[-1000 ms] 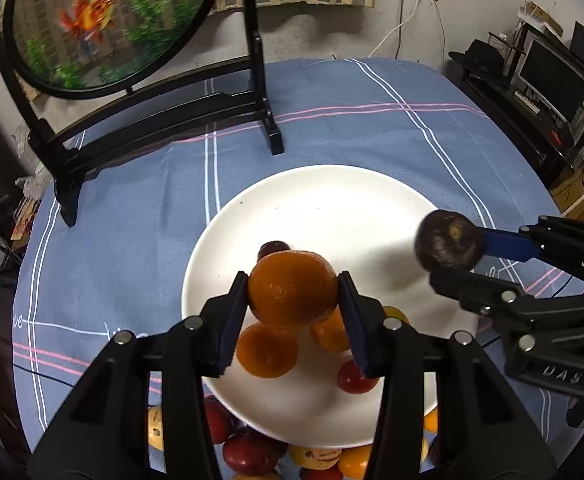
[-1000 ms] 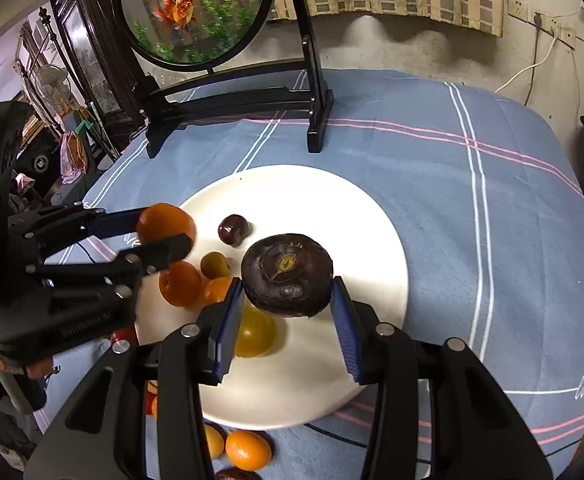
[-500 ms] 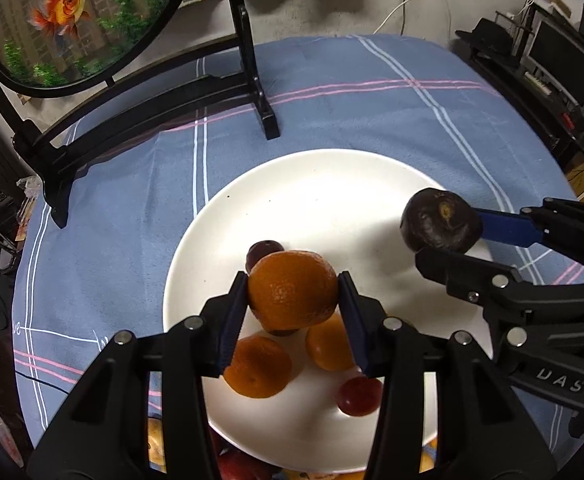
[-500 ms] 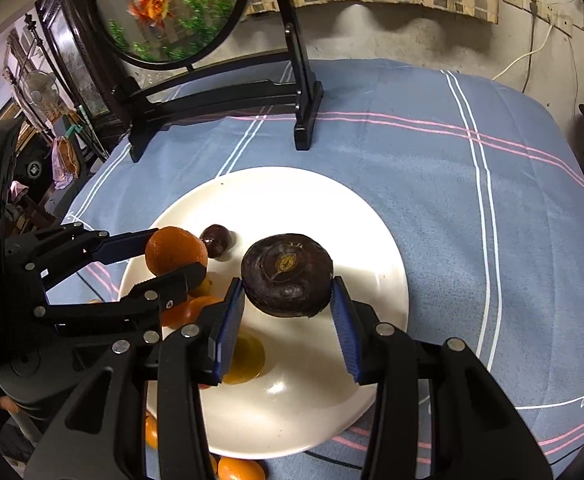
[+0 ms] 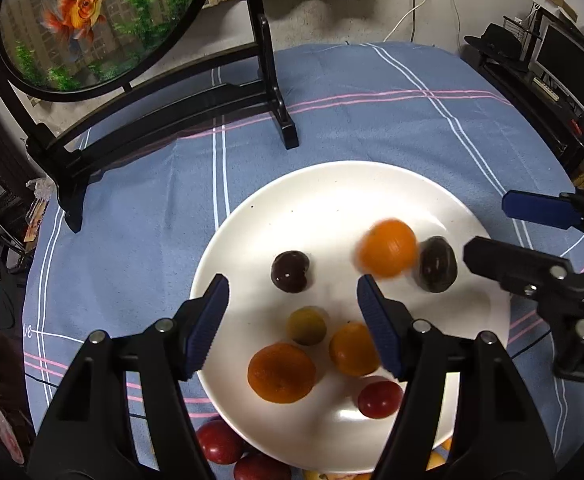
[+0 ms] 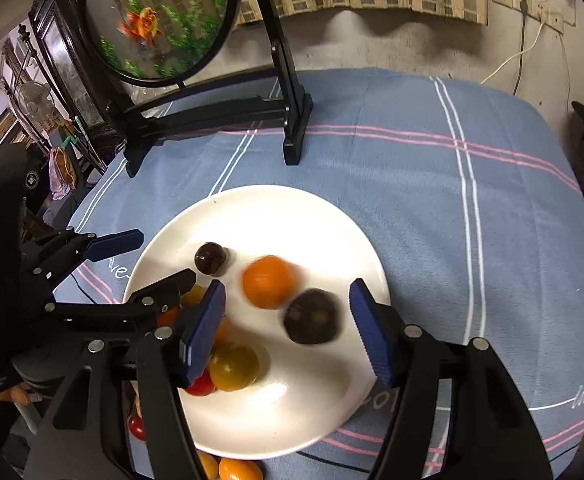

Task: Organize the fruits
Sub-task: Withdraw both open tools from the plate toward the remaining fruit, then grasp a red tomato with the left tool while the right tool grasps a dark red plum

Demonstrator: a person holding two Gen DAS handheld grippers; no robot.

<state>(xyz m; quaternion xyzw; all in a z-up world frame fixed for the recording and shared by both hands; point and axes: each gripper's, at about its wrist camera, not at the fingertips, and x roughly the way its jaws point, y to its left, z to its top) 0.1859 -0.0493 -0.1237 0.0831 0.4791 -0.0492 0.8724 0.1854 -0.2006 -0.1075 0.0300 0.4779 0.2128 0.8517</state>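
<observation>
On the white plate (image 5: 332,188), blurred orange (image 5: 388,248) beyond opening, empty left claw (image 5: 292,320), dark fruit (image 6: 311,316) between opening right claw (image 6: 288,332) pads, untouched.

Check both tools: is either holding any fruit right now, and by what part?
Nothing is held. The left tool and right tool both have jaws opening; the blurred orange and dark fruit are free of the pads, over the white plate.

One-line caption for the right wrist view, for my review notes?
Right tool opening above the white plate, a blurred orange and dark round fruit loose on it, left tool alongside.
</observation>
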